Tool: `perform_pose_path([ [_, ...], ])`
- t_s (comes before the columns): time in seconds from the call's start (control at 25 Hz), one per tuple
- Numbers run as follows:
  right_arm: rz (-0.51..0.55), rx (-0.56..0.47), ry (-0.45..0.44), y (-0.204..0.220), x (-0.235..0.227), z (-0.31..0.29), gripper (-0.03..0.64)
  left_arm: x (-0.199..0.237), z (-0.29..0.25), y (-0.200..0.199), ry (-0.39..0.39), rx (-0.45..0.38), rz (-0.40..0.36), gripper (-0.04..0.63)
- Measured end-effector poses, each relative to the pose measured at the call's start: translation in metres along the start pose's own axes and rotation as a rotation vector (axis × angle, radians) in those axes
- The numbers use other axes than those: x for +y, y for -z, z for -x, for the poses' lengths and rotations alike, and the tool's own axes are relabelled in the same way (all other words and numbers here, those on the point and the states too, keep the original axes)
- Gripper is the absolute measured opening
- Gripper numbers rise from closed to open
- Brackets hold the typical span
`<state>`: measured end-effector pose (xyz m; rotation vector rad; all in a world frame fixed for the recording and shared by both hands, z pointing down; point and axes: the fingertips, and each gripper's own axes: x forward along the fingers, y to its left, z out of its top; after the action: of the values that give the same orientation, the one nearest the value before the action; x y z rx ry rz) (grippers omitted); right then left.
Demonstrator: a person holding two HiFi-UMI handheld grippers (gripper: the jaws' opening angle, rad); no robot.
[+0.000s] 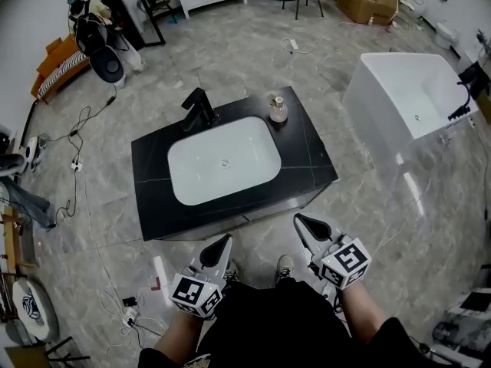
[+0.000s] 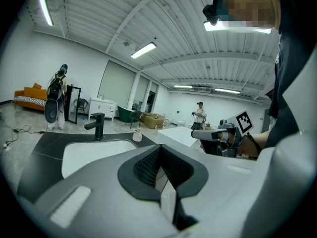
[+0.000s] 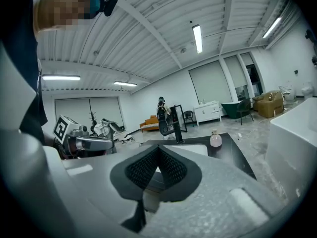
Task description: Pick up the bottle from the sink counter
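Note:
A small pink bottle [image 1: 278,110] with a pale cap stands on the far right corner of the black sink counter [image 1: 307,148], beside the white basin [image 1: 224,159]. It also shows in the left gripper view as the bottle [image 2: 137,136] and in the right gripper view as the bottle [image 3: 215,140]. Both grippers hang in front of the counter's near edge, well short of the bottle. My left gripper [image 1: 225,240] is shut and holds nothing. My right gripper [image 1: 299,219] is shut too, with nothing in it. In their own views the left gripper [image 2: 158,150] and right gripper [image 3: 158,150] have their jaws together.
A black faucet [image 1: 199,110] stands behind the basin to the left of the bottle. A white bathtub [image 1: 406,98] sits to the right of the counter. Cables [image 1: 80,159] trail over the floor on the left. A person with a backpack [image 1: 92,29] stands at the far left.

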<state>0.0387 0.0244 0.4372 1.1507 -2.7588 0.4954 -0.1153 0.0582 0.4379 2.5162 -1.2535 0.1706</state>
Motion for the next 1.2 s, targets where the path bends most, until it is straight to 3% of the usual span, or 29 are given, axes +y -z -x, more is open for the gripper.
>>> perform_pose_path([
  [0.64,0.071,-0.016,-0.124,-0.018,-0.032,0.014,0.0,-0.048,-0.025,-0.016,-0.118,-0.035,-0.021,0.003],
  [1.2,0.052,-0.035,-0.03,-0.032,-0.038,-0.023,0.0,-0.003,-0.037,-0.039,-0.039,-0.043,-0.049,0.003],
])
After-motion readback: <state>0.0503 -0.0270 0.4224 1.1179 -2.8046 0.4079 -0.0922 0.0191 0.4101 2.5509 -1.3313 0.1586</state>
